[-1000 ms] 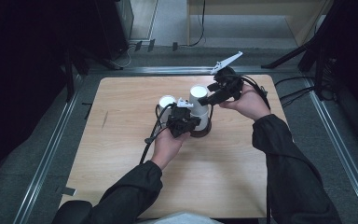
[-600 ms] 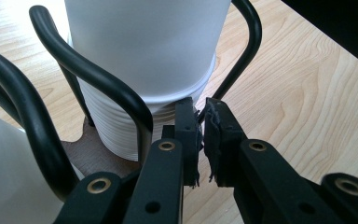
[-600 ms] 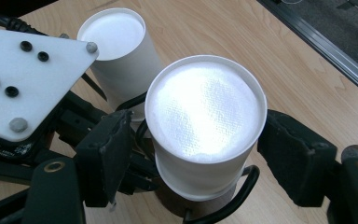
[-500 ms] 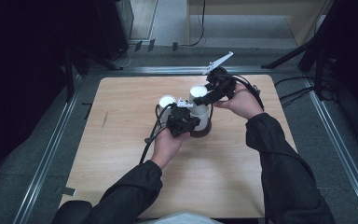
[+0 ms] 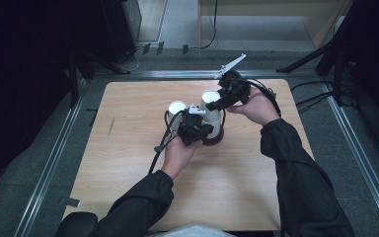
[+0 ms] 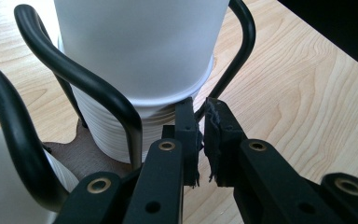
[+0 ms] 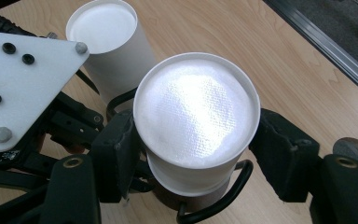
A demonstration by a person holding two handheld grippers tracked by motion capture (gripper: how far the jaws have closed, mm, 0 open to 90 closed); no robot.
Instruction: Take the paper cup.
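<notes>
1. Dark surroundings frame a pale wooden table [image 5: 128, 187], with grey floor and metal rails along its edges.
2. Near the table's middle stands a holder [image 6: 74, 84] of black bent wire on a brown base, carrying two white cups.
3. One cup, the right cup [image 5: 211, 106], sits in the holder's right ring; the left cup [image 5: 176, 109] stands just beside it on the left.
4. In the right gripper view, the right cup [image 7: 196, 116] is seen from above, its top covered with a white textured surface, and the left cup [image 7: 103, 32] stands farther off.
5. From the right, the right gripper [image 5: 216, 104] reaches in at the right cup's upper part. Its jaws have just been closing, with the cup between them: the left pad touches the cup's wall just under the rim, and the right pad is at the rim or a hair off it. I cannot tell whether it presses.
6. From the near side, the left gripper [image 5: 197, 129] sits low against the holder. Its jaws [image 6: 200, 140] are almost together, pinching a wire of the holder just below the ribbed lower part of the right cup [image 6: 140, 56].
7. Both forearms wear dark sleeves.
</notes>
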